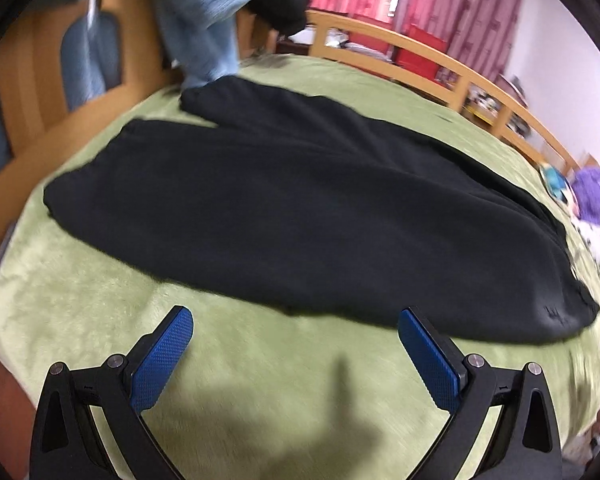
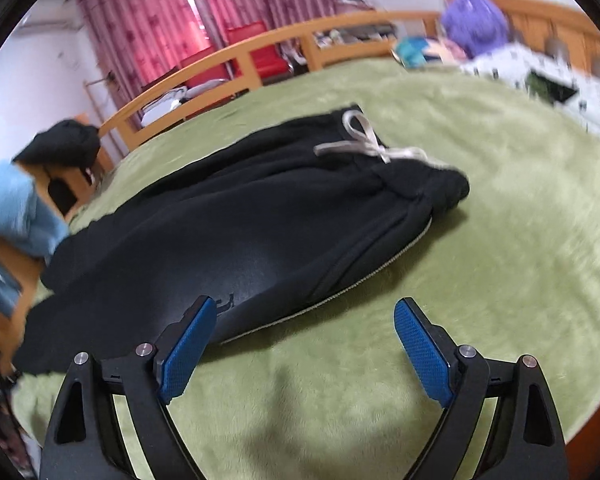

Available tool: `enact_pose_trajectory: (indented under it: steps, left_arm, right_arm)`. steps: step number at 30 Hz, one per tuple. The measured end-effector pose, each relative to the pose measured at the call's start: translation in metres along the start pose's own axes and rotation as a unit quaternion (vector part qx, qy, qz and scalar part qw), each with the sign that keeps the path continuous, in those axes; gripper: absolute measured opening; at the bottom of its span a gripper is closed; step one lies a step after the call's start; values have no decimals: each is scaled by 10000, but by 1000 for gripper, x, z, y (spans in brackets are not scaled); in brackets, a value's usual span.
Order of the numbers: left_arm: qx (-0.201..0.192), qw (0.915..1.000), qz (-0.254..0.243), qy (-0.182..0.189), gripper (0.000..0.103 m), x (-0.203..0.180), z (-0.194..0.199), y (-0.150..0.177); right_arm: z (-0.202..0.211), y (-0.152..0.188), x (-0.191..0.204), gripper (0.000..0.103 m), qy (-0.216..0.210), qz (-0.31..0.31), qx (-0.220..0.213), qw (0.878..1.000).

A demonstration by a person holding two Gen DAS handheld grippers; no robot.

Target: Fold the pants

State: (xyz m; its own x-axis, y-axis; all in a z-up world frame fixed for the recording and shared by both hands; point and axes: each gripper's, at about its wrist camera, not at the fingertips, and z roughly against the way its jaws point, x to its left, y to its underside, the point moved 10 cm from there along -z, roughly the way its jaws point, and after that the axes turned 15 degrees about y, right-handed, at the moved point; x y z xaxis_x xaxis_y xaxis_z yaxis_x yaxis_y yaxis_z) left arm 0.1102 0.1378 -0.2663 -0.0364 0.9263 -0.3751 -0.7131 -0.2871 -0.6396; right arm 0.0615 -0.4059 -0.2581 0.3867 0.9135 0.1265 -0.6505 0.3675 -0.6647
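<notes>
1. The pants [image 1: 300, 216] lie flat on the green blanket [image 1: 260, 380] of a bed. They look already laid leg over leg, making one long black strip.

2. The landmark is the white drawstring [image 2: 364, 144] at the waist. From it the legs run away toward the blue cloth [image 2: 16, 208] at the bed's end, where the cuffs lie.

3. Handling, as a judgement: thick, fleecy knit, soft and limp, with some weight but nothing fragile. It will sag and drape from any held point and is not slippery. The plush blanket may drag at it when it is slid.

4. Where to take hold: the doubled waistband beside the drawstring is the firmest edge. At the other end, far from the drawstring, the cuff hems give a clean pinch. A pinch should catch all layers, or the top leg may peel off alone.

5. The left gripper [image 1: 296, 336] hangs with its jaws spread wide and nothing between them. It is above bare blanket just beside the long near edge of the pants, well away from the drawstring.

6. The right gripper [image 2: 304, 332] is also spread wide and empty. Its left fingertip reads over the near hem below the waist; its right one over blanket. I cannot tell whether it touches the cloth.

7. The frames are motion-blurred, so fine creases cannot be read.
</notes>
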Motion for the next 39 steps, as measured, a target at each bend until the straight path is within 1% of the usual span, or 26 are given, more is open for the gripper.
enact_pose_trajectory:
  steps: [2, 4, 6, 8, 10, 12, 15, 16, 17, 18, 19, 20, 21, 22, 23, 24, 26, 28, 32, 33, 36, 39]
  left_arm:
    - [-2, 9997, 248, 24, 103, 15, -12, -2]
    - [12, 9984, 551, 132, 103, 29, -24, -2]
    - [32, 9967, 804, 129, 103, 44, -36, 0]
    - [12, 9962, 857, 120, 103, 52, -44, -1]
    - [-76, 9970, 767, 90, 103, 54, -47, -5]
    - [-79, 9973, 723, 25, 103, 55, -54, -11]
    - [-87, 9964, 847, 14, 103, 59, -64, -20]
    - [-119, 9957, 917, 37, 100, 63, -66, -25]
    - [-172, 9946, 1022, 41, 97, 65, -66, -29]
    - [-231, 9934, 1120, -9, 87, 68, -65, -32]
    - [-263, 9927, 1178, -47, 68, 72, -66, -34]
    - [-275, 9922, 1213, -104, 59, 74, -65, -36]
    - [-265, 9925, 1187, -129, 37, 77, -65, -38]
    - [-246, 9932, 1132, -102, 14, 75, -63, -39]
    - [-213, 9941, 1063, 49, 10, 72, -60, -38]
    - [-200, 9941, 1051, 154, 10, 70, -57, -37]
    - [-215, 9942, 994, 349, 9, 59, -44, -33]
    - [-185, 9957, 812, 416, 9, 47, -34, -29]
    - [-105, 9965, 576, 589, 9, 20, -8, -9]
    - [-94, 9963, 536, 660, 9, 15, -1, -2]
    - [-98, 9966, 449, 681, 9, 8, 17, 10]
    - [-143, 9954, 541, 779, 9, 7, 38, 19]
  right_arm:
    - [-14, -2, 1, 90, 77, 20, 99, 9999]
    - [-26, -1, 4, 90, 153, 50, 156, 9997]
    - [-39, 1, 7, 90, 115, -56, 255, 9996]
    - [-54, 4, 13, 90, 13, -209, 387, 9990]
    - [-72, 6, 19, 90, 11, -292, 494, 9984]
    - [-89, 7, 26, 91, 50, -344, 577, 9977]
    - [-101, -3, 30, 90, 252, -492, 357, 9978]
    - [-104, -7, 32, 81, 236, -534, 313, 9978]
    - [-106, -10, 31, 62, 276, -578, 297, 9975]
    - [-109, -12, 27, 49, 464, -606, 280, 9967]
    - [-111, -13, 21, 24, 637, -625, 264, 9957]
    - [-111, -13, 19, 21, 473, -716, 292, 9959]
    - [-108, -12, 15, 20, 246, -892, 312, 9952]
    - [-104, -10, 11, 15, 109, -1009, 317, 9943]
    - [-99, -9, 6, 12, 38, -1077, 292, 9937]
    - [-95, -7, 2, 10, 42, -1079, 259, 9938]
    - [-82, -4, -8, 8, 218, -1005, 118, 9946]
    - [-69, -2, -21, 7, 348, -1016, 24, 9942]
    - [-45, -1, -57, 7, 167, -1433, 172, 9894]
    - [-42, -3, -63, 7, 166, -1456, 191, 9890]
    - [-15, -4, -74, 7, 220, -1290, 106, 9913]
    - [8, -3, -79, 7, 195, -1123, 13, 9935]
